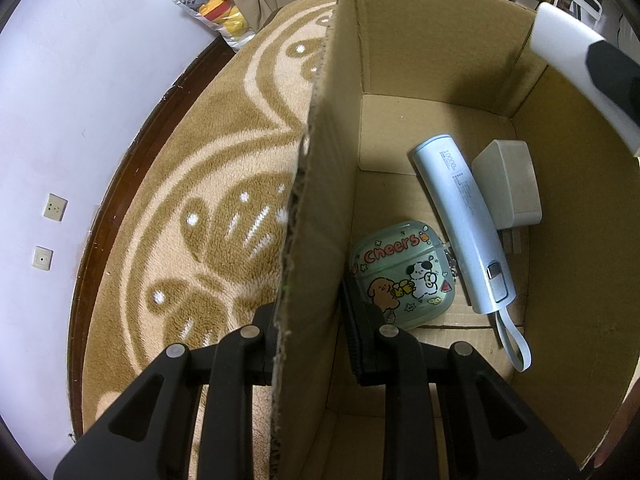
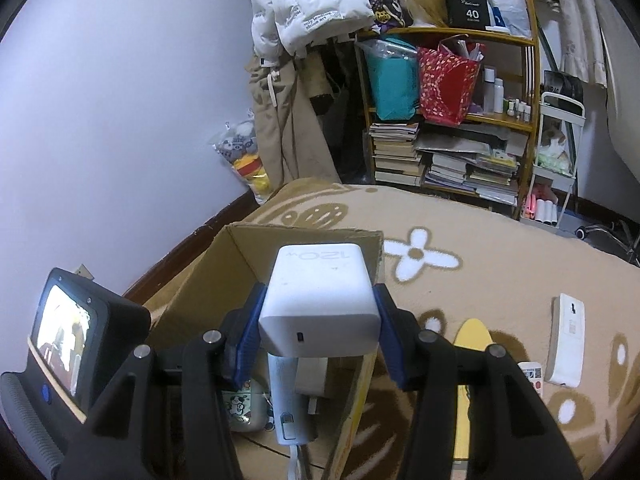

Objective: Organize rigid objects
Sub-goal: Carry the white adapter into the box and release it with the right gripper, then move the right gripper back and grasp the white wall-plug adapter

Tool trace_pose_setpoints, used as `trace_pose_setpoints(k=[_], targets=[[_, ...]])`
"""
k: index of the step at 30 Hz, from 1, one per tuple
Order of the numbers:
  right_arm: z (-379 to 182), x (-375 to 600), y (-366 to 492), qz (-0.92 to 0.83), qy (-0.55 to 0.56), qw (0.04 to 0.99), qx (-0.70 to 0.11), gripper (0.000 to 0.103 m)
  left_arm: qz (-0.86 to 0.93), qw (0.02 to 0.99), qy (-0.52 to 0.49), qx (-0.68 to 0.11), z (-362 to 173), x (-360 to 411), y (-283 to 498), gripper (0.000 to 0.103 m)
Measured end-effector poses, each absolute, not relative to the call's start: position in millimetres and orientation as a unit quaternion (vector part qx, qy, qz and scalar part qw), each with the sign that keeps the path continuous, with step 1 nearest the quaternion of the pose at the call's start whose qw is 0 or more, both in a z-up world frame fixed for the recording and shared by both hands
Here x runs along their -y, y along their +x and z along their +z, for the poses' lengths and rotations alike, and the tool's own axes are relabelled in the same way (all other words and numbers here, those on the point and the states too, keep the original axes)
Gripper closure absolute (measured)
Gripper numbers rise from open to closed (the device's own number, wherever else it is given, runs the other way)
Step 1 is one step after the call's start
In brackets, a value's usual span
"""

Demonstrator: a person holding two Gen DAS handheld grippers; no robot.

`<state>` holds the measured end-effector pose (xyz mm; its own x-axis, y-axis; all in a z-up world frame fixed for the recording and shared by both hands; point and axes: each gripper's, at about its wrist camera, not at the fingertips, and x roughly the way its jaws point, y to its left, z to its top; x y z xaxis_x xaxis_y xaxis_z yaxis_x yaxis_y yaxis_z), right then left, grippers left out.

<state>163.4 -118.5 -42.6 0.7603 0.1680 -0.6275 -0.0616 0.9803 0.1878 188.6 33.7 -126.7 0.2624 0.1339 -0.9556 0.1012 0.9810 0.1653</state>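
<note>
While the lilac wall (image 1: 60, 100) with its two sockets (image 1: 55, 207) curves down the left, a tan carpet (image 1: 192, 208) with cream swirls fills the floor, a bag of plush toys (image 1: 216, 4) lying at its far edge. Now to the left gripper (image 1: 310, 332): it straddles the near wall of the cardboard box (image 1: 420, 48), one finger outside, one inside, jaws pinching that wall.

Inside the box, a green earbud case (image 1: 400, 276) reading "Cheers" sits just beside the inner finger. Next to it lies a pale blue power bank (image 1: 460, 224), long axis running from the far wall toward the camera, its strap end nearest. A grey-white charger (image 1: 508, 180) lies right against it, prongs pointing toward the near side.

Over to the right wrist view: a cluttered wooden shelf (image 2: 516, 120) holds books, a red gift bag (image 2: 448, 80) and bottles, with coats hanging beside it. The right gripper (image 2: 320, 320) has its blue pads clamped on a white cube charger (image 2: 320, 300), port face toward the camera, "120W" face away, held above the open box. Farther right on the carpet lie a yellow flat object (image 2: 472, 332) and a white remote (image 2: 568, 340), its long axis running away from the camera.
</note>
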Motion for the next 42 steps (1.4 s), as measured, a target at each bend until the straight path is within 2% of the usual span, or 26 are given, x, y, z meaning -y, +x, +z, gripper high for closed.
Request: trace_pose_setpoints(k=[24, 27, 31, 35, 40, 41, 42], targets=[[-33, 108, 155, 0.075, 0.051, 0.946, -0.312, 0.047, 0.011, 0.788, 0.096, -0.607, -125, -36, 189, 0.080], [-30, 112, 154, 0.068, 0.050, 0.946, -0.314, 0.038, 0.011, 0.789, 0.099, -0.606, -126, -35, 188, 0.080], [-26, 126, 152, 0.055, 0.058, 0.947, -0.312, 0.033, 0.011, 0.789, 0.096, -0.607, -127, -37, 188, 0.080], [-26, 147, 152, 0.033, 0.072, 0.946, -0.316, 0.020, 0.011, 0.789, 0.097, -0.607, -127, -37, 189, 0.080], [-31, 181, 158, -0.005, 0.076, 0.939, -0.336, 0.018, 0.011, 0.789, 0.095, -0.607, -126, -37, 189, 0.080], [-32, 187, 158, -0.011, 0.077, 0.938, -0.338, 0.016, 0.011, 0.789, 0.096, -0.607, -126, -37, 189, 0.080], [-34, 197, 159, -0.021, 0.079, 0.936, -0.341, 0.009, 0.011, 0.789, 0.096, -0.607, -126, -37, 189, 0.080]])
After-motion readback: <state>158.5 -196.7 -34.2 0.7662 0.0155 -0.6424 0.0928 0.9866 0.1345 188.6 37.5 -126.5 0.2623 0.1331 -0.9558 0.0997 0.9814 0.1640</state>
